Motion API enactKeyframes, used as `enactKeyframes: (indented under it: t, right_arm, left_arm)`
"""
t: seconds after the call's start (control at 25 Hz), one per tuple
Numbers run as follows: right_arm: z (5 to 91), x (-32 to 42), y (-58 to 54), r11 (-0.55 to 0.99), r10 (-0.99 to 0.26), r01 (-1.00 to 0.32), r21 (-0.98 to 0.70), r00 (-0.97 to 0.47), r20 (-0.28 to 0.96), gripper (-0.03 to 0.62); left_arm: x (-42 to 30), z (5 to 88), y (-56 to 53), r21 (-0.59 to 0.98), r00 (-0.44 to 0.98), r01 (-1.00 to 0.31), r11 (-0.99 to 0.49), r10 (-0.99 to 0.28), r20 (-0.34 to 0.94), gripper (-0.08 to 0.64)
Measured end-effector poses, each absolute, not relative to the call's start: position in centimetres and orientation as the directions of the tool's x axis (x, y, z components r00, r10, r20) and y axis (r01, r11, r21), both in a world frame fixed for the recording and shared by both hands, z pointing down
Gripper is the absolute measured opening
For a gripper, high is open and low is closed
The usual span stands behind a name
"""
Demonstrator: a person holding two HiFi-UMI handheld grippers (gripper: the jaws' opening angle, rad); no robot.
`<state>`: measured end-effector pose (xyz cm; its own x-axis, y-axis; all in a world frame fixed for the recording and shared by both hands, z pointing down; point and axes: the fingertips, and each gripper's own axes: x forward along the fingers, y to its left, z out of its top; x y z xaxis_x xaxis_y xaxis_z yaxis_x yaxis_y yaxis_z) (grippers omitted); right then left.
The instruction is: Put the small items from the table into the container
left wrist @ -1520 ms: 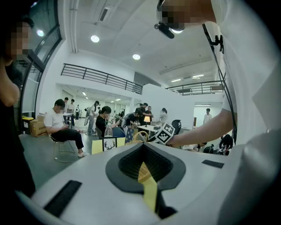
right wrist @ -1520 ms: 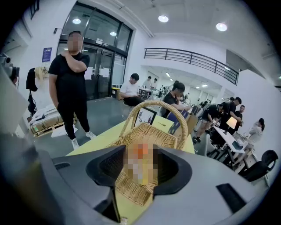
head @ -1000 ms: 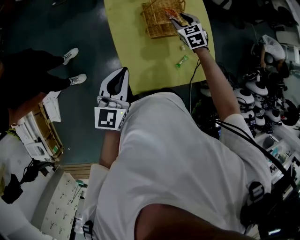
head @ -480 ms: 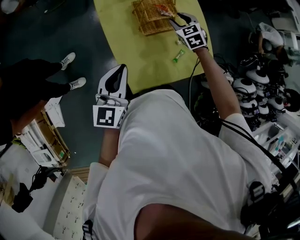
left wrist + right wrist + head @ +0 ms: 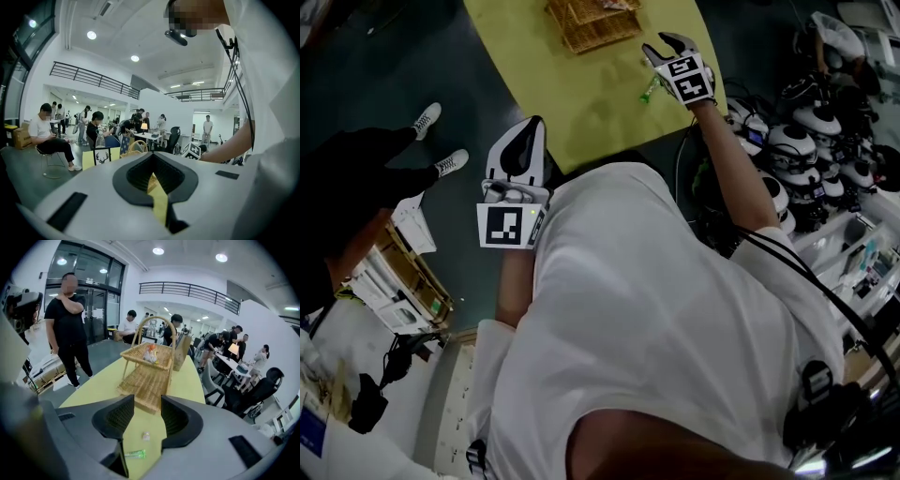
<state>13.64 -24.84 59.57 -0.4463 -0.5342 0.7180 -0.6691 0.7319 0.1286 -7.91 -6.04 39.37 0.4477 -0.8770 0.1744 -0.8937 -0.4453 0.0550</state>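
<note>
The right claw (image 5: 663, 47) hangs over the yellow table (image 5: 581, 112), released, its jaws well apart with only tabletop between them. In the right gripper view, the two small items left on the table lie just below and ahead of your right claw (image 5: 147, 409): a pale candy (image 5: 146, 436) centred in the gap, and a green wrapper (image 5: 135, 454) nearer to you and slightly toward the left jaw. The wrapper's long axis runs across the gap, from jaw to jaw, so closing as you stand would likely meet its ends; a roll of the wrist would bring the pads onto its long sides. In the head view the green wrapper (image 5: 649, 91) sits beside the marker cube, partly hidden. The wicker basket (image 5: 591, 33) stands beyond, near the table's far end; its upper shelf holds an orange-and-white packet (image 5: 150, 352), and the lower shelf (image 5: 140, 387) looks bare. Your left claw (image 5: 534, 124) is clenched on nothing, off the table's near edge and well apart from both items, so the right hand is nearer.
</note>
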Motion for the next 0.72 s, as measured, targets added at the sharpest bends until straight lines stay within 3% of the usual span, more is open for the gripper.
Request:
enactKeyframes:
  t: [0.72]
  right_arm:
    - [69.9, 16.4, -13.8, 0.537, -0.475, -0.843, -0.034, -0.336, 0.814, 0.187]
  left_arm:
    - [-8.7, 38.4, -4.6, 0.053, 0.478, -0.875, -0.481, -0.842, 0.250, 0.008]
